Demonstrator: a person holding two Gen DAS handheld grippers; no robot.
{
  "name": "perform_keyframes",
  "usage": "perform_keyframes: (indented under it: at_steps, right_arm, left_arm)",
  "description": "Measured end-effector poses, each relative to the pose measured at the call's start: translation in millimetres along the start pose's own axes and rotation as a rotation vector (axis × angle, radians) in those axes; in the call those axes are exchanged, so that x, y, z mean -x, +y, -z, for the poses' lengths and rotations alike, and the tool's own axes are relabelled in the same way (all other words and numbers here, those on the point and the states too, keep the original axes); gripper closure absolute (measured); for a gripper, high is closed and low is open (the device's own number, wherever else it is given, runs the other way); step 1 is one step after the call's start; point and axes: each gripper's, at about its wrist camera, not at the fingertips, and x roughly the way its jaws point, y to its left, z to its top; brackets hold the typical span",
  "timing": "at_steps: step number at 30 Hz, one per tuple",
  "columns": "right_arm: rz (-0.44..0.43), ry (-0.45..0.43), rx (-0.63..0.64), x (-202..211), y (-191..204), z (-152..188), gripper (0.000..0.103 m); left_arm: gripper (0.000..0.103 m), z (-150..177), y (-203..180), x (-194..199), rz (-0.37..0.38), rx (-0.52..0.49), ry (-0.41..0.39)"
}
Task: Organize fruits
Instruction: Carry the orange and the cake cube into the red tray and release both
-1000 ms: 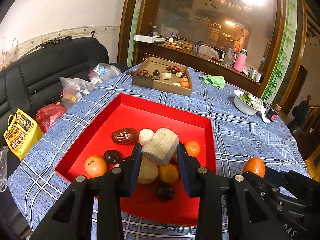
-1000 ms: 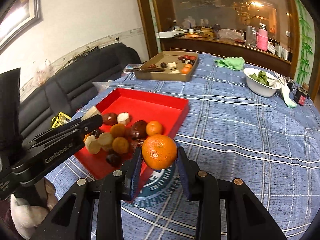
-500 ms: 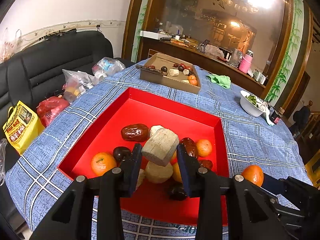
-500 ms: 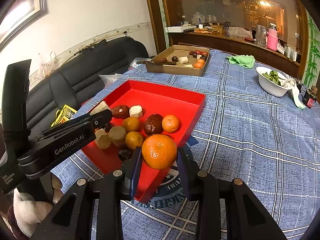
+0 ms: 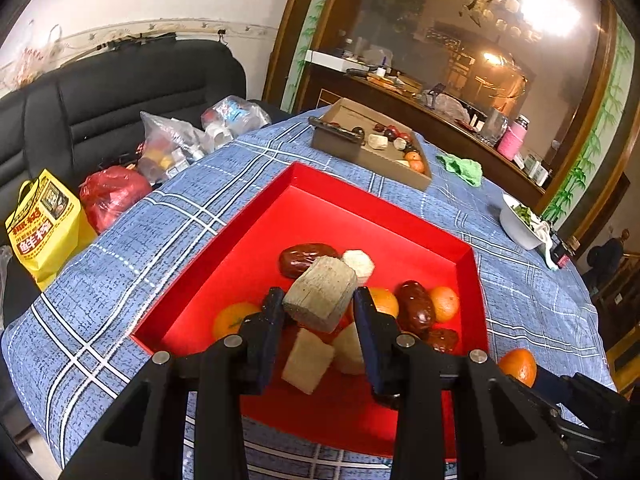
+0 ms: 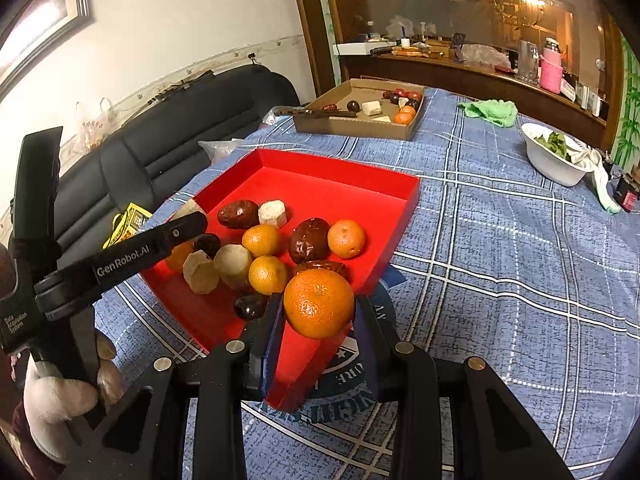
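Warm, yellowish indoor light fills the room, and it is fairly dim away from the surface. The brightest spot is a ceiling lamp (image 5: 548, 4) blown out to pure white in the mirror-like glass panel (image 5: 460, 52) at the back, with smaller glints scattered around it. In the right view another lamp reflection (image 6: 528, 0) glows softer. The red tray (image 5: 320, 216) catches the light well and looks saturated; soft shadows gather under the fruit. The black sofa (image 6: 180, 140) swallows detail. Both pictures bow hard at the edges, straight frames curving, with black corners all round. Focus is decent up close, grainy and smeary farther off.
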Motion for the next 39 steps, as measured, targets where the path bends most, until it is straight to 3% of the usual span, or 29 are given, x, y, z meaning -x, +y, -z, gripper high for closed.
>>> perform_keyframes:
  at_steps: [22,24,26,27,29,31,39]
  right_arm:
    - [-0.056,0.08,0.071,-44,21,-3,0.064]
    - [-0.062,0.085,0.071,-47,21,-3,0.064]
    - [-0.066,0.085,0.075,-47,22,-2,0.064]
    - [-0.067,0.086,0.077,-47,21,-2,0.064]
    - [-0.066,0.081,0.078,-46,21,-2,0.055]
    - [-0.069,0.058,0.082,-40,23,-2,0.037]
    - [-0.041,0.009,0.104,-19,27,0,0.034]
  left_arm:
    - [0.068,-3,-2,-26,-0.048,-0.011,0.03]
    - [0.063,-4,-3,-25,-0.055,-0.017,0.029]
    - [0.048,-4,-3,-25,-0.055,-0.013,0.029]
    - [0.046,-4,-3,-24,-0.054,-0.012,0.024]
    - [0.035,-5,-3,-22,-0.053,-0.009,0.019]
    - [0.028,-5,-4,-20,-0.052,-0.008,0.016]
    - [0.021,-3,-11,-9,-0.106,-0.013,0.021]
